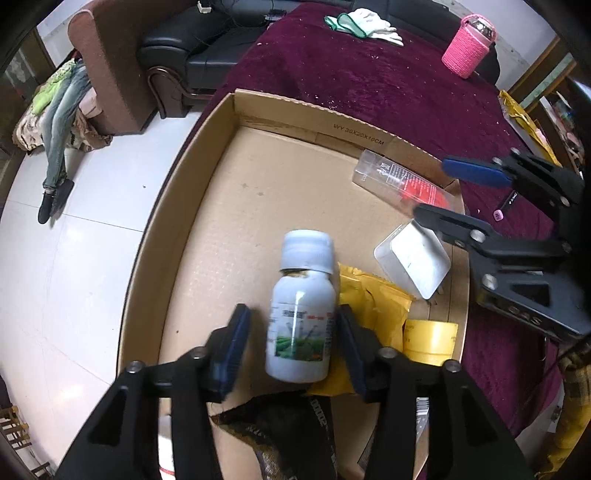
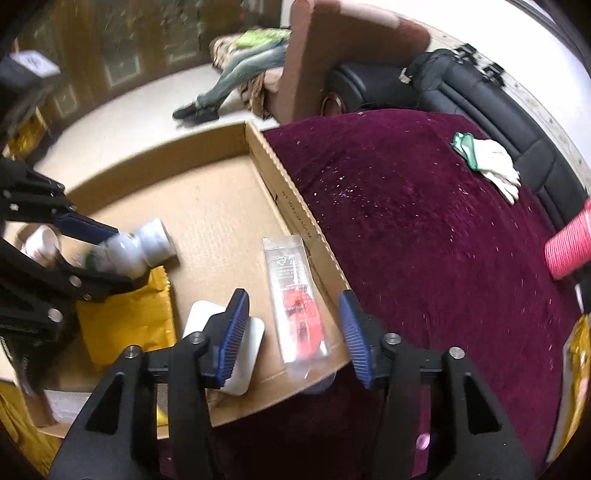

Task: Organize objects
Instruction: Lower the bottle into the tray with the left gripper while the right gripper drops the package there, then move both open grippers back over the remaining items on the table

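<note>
Left gripper (image 1: 293,345) spread around white bottle (image 1: 301,314), pads clear of its sides; bottle lying in cardboard tray (image 1: 173,221), partly on yellow pouch (image 1: 373,302). Right gripper (image 2: 293,332) likewise wide, over clear packet (image 2: 295,302) resting against tray wall, untouched.

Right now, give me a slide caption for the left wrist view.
Open left gripper straddles a white bottle lying in the cardboard box.

Maroon cloth (image 1: 388,92) covers the table. White gloves (image 1: 373,24) and a pink knitted bottle cover (image 1: 467,46) lie on it. Black sofa (image 1: 207,44) behind; apparently jeans (image 1: 64,110) draped beside a brown chair (image 1: 107,70).
</note>
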Motion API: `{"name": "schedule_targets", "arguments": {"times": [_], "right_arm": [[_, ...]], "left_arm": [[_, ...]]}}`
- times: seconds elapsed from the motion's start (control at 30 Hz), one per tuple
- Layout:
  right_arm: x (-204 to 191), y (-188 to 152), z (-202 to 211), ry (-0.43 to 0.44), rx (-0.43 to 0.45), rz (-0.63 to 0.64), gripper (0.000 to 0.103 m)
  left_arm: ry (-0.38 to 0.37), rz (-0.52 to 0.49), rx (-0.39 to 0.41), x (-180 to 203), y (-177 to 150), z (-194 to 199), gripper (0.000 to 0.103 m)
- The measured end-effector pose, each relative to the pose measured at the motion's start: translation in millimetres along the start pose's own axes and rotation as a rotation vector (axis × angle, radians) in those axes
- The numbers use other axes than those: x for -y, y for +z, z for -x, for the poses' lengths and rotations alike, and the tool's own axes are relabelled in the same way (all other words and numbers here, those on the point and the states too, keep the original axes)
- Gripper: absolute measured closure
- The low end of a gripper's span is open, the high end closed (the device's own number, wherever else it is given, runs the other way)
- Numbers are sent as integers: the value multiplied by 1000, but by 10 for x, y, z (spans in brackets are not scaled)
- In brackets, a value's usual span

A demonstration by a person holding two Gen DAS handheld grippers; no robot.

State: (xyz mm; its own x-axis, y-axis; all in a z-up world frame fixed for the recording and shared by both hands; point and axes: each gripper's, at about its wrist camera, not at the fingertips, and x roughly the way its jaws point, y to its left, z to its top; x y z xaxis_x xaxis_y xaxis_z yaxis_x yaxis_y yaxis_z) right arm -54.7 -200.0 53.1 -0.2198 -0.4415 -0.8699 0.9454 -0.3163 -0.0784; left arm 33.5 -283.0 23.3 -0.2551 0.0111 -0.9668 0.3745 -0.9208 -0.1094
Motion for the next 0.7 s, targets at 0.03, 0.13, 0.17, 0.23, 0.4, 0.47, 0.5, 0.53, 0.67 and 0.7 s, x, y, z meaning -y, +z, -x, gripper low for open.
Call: {"name": "schedule_targets", "arguments": {"times": [0.03,0.13,0.17,0.23,0.4,0.47,0.5,0.53,0.67,0.7], "right_arm": [[1,-32,43,7,13,-16,49],[-41,-147,154,-16,13,-28,45],[-60,-191,196,-29,7,-28,45],[-86,-297,305,-32,5,-41,44],[-97,-626,547,-48,-23,-116,39],[-78,-781,613,-47,-43,-158,39],[-73,-847,645,-42,-48,-178,39],[-61,-942,687,-30,-53,-204,39],[-33,-1225,780,-37,-76,-244,39],[-24,-1295,801,-46,-84,-251,39]], "left_arm": [[1,-3,1,-2,-14,16,44],[13,-19,7,-2,-53,78,38],[12,-22,9,-8,-71,102,38],[7,-24,11,-27,-109,157,37],[11,-69,19,43,-207,298,34],[-2,-104,26,125,-268,371,32],[-8,-121,29,174,-291,403,31],[-13,-136,31,220,-317,433,31],[-51,-198,36,468,-435,528,28],[-64,-212,36,526,-457,545,27]]}}
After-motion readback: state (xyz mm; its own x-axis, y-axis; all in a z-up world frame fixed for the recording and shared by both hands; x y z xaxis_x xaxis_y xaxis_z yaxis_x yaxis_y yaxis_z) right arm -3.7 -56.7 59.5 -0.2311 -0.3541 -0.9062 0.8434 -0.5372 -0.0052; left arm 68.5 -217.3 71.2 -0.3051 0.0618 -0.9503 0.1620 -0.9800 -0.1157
